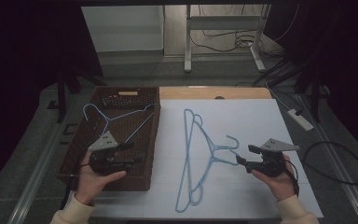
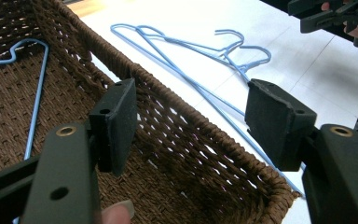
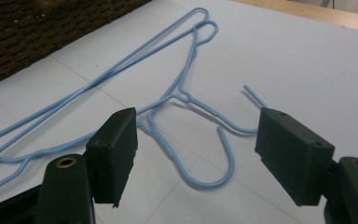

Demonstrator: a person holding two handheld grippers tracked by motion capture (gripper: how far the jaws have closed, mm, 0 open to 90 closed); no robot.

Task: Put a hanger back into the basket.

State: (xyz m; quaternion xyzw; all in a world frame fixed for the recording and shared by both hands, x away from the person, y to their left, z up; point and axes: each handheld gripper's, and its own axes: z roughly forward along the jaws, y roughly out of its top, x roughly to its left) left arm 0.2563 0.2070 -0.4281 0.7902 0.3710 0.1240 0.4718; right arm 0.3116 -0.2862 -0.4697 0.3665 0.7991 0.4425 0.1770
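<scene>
Right claw (image 3: 193, 156) hovered wide and empty over nearest hooks of two light-blue wire hangers (image 1: 200, 154) on white desk (image 1: 261, 116). Left claw (image 1: 129, 154), wide, idled above brown woven basket (image 1: 151, 140). Next: closing on hook.

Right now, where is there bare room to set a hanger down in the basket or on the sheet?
Basket: its near half, below the hanger inside, is bare. White sheet: bare right of the two stacked hangers, which crowd the middle.
</scene>
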